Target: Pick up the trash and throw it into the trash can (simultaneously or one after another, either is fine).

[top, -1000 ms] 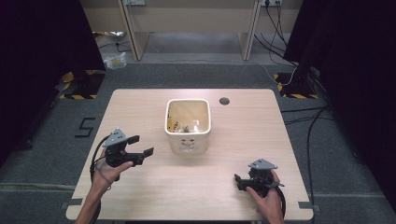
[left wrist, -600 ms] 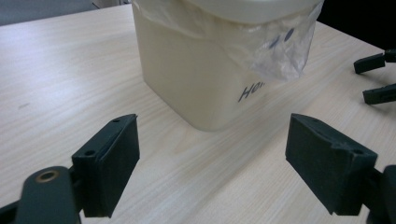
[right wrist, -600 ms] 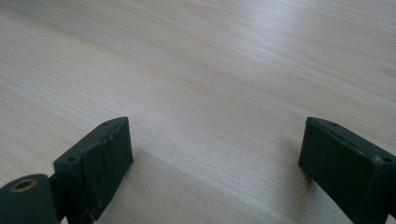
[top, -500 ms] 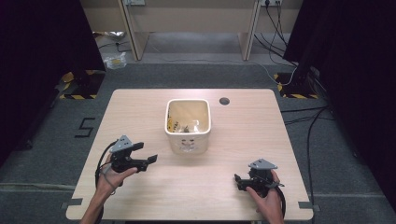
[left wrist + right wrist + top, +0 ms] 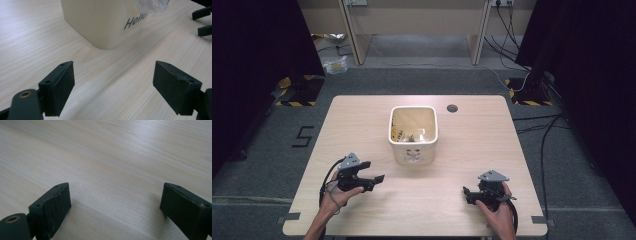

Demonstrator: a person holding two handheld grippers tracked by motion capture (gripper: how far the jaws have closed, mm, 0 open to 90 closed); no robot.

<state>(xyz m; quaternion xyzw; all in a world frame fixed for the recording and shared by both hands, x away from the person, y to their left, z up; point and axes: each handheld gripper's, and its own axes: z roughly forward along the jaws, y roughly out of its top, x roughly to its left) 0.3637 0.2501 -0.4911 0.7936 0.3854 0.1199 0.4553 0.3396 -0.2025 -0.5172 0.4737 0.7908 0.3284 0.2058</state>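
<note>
- The left gripper [image 5: 374, 179] sits in the lower left of the high view, held in a hand [image 5: 343, 194] over the table [image 5: 472, 145]; its jaws stand wide apart with nothing between them.
- In the left gripper view, that gripper [image 5: 113, 85] points at the cream bin [image 5: 105, 20], which fills the upper middle of the frame with the dark word "Hello" on its side.
- The right gripper [image 5: 468, 194] is in the lower right of the high view, held by the other hand [image 5: 494, 215]; its jaws are also spread, gripping nothing.
- In the right gripper view, the gripper [image 5: 115, 205] looks along bare wood grain, its jaws low over the tabletop.
- The bin [image 5: 413, 150] stands near the middle of the table in the high view, above and between the two grippers and apart from both; small items lie inside, too small to make out.
- A small dark round hole [image 5: 452, 108] sits in the tabletop, upper right of the bin.
- At the upper right edge of the left gripper view, the tips of the right gripper's jaws [image 5: 203, 21] appear beyond the bin.
</note>
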